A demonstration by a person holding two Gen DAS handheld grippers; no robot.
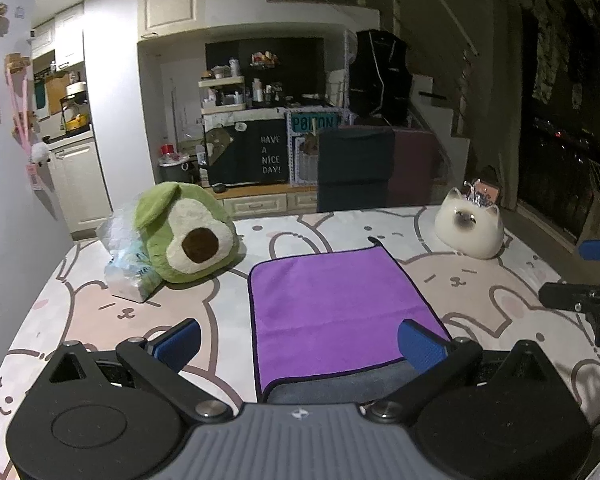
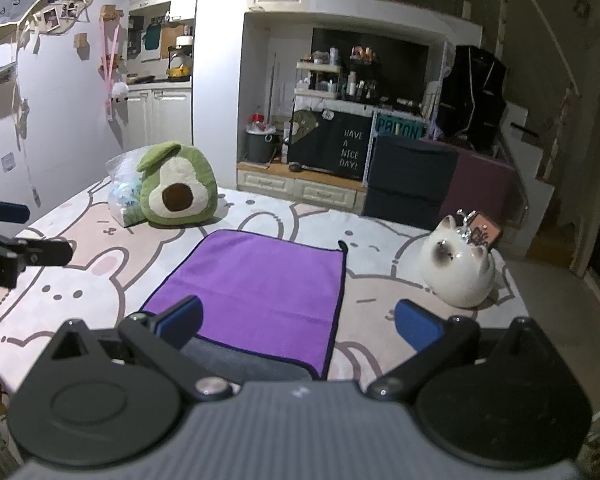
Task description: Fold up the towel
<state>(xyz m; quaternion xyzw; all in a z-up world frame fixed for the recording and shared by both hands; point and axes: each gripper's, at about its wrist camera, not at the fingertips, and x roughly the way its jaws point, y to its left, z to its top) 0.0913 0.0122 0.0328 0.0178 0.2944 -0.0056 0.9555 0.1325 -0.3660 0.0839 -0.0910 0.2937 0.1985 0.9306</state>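
- The purple towel [image 1: 336, 312] lies flat on the bunny blanket [image 1: 480, 284], near both grippers.
- The left gripper [image 1: 299, 342] and the right gripper [image 2: 298, 320] are wide open and hold nothing.
- A grab could catch the blanket too, or take only one layer, and the fold could come out crooked.

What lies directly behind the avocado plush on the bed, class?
A clear plastic bag with pale blue and white contents sticks out from behind the avocado plush, touching its left side. The plush covers the rest of the bag, so its full contents cannot be seen.
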